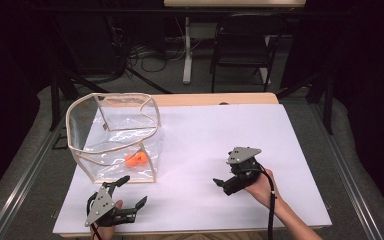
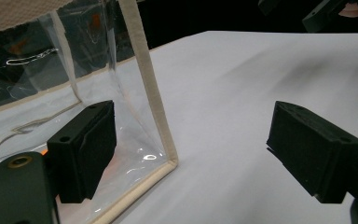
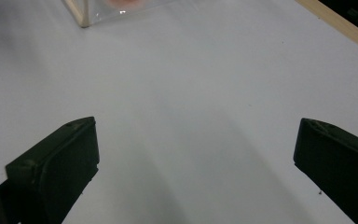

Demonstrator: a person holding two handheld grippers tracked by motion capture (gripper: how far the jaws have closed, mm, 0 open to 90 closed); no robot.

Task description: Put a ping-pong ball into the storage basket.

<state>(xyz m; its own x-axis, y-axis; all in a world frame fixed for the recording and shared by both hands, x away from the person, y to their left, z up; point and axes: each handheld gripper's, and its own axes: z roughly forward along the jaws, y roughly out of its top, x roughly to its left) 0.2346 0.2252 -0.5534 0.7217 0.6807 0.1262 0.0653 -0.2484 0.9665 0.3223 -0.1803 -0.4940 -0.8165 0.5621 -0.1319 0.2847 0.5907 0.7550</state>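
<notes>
My left gripper (image 2: 191, 154) is spread wide right beside the clear pouch (image 1: 114, 137), which stands at the table's (image 1: 220, 150) left with orange pieces (image 1: 136, 159) inside. I'd pinch its beige corner seam (image 2: 151, 98) squarely. My right gripper (image 1: 229, 183) waits wide, empty.

One clear plastic bag (image 1: 114, 135) with cream trim stands on the white table (image 1: 220, 130), with what looks like two orange pieces (image 1: 136, 159) inside it (they touch, so the count is uncertain). Two handheld grippers lie near the bag: the left gripper (image 1: 132, 192) and the right gripper (image 1: 221, 184). One dark chair (image 1: 242, 42) stands beyond the table.
</notes>
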